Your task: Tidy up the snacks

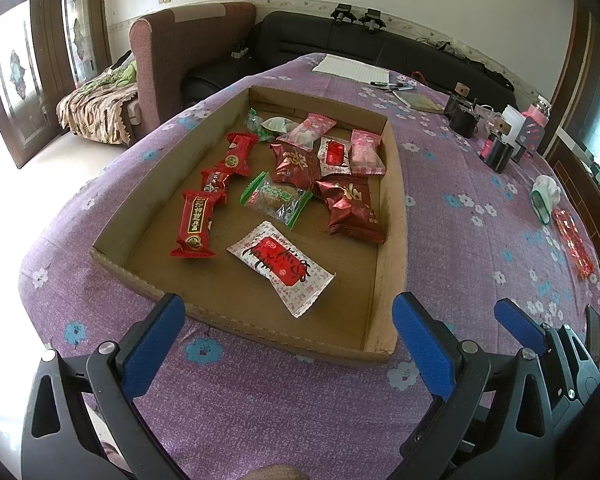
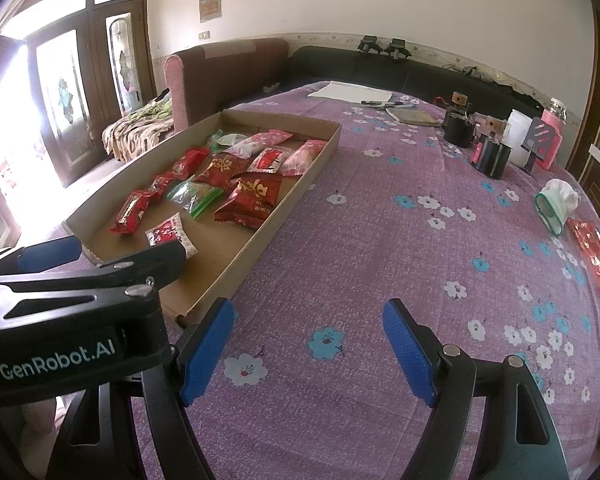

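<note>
A shallow cardboard tray [image 1: 392,216] [image 2: 300,176] lies on the purple flowered cloth and holds several wrapped snacks: red bars [image 1: 194,224], a green pack [image 1: 276,198], dark red bags [image 1: 350,208] [image 2: 250,198], pink packs [image 1: 366,152] and a white-and-red pack [image 1: 282,266] nearest me. My left gripper [image 1: 288,340] hovers open over the tray's near edge, nothing between its blue pads. My right gripper [image 2: 308,346] stands open above bare cloth to the right of the tray, empty. A red snack wrapper [image 1: 572,242] [image 2: 598,258] lies on the cloth far right.
A white cloth pouch with green trim [image 2: 556,204] sits near the red wrapper. Black cups, a white jar and a pink bottle [image 2: 552,140] stand at the back right. A notepad with pens [image 1: 352,68] lies at the far edge. Sofas stand behind the table.
</note>
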A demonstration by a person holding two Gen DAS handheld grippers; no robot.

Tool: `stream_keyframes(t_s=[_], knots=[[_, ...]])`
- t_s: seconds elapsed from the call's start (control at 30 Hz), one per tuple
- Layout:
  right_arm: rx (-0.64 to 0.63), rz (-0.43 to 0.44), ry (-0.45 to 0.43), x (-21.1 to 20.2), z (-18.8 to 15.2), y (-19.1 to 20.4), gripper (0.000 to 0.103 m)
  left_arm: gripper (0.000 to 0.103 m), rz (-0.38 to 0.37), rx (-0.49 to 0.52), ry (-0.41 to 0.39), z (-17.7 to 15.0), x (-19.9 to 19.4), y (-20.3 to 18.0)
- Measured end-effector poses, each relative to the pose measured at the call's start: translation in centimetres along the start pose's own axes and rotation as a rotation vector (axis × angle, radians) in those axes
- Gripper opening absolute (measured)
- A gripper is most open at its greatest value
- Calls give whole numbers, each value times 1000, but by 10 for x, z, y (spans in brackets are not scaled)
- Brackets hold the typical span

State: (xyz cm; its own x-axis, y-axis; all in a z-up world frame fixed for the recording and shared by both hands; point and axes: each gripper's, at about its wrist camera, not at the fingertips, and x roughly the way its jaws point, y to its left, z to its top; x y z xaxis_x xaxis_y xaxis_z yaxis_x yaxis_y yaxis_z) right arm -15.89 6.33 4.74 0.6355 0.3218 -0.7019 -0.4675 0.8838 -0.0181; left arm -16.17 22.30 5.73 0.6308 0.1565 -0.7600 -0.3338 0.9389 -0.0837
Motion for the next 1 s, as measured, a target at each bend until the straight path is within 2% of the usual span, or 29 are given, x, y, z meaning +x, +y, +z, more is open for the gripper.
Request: stream_keyframes(t_s=[0.67,1.0], knots=[[-17,8,4,2,-4,5,79,103,1,-14,10,2,3,4],[-17,22,-38,-12,4,-7,79,103,38,-36,-54,23,-13,7]])
